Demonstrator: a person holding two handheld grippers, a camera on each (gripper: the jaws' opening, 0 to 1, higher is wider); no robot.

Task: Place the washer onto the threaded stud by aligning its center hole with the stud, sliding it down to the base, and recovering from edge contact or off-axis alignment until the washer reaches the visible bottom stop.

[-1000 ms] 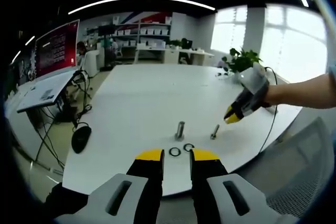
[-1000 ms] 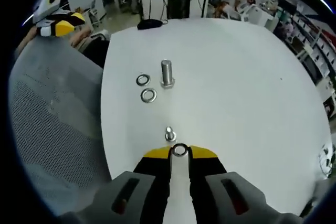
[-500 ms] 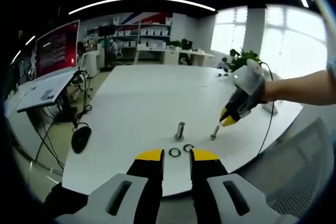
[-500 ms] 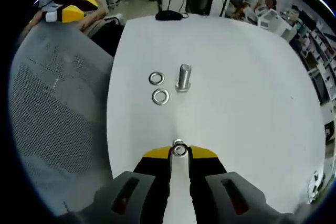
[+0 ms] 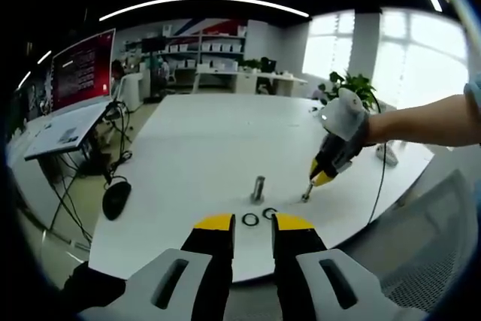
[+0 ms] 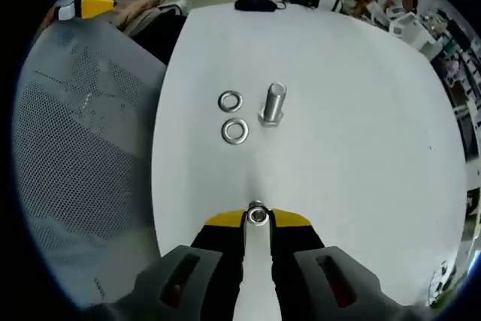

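Washer pinched in right gripper directly over small stud, spare bolt at 12 o'clock; left gripper spread, idle; advise keeping level, centring hole, lowering gently, wiggling if edge catches.

white table | two loose washers; upright bolt; small stud

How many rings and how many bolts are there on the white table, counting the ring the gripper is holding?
Washers: 3, two loose and one held in the right gripper
Bolts standing upright: 2, the big bolt and the small stud at the right gripper's tips
Total: 5
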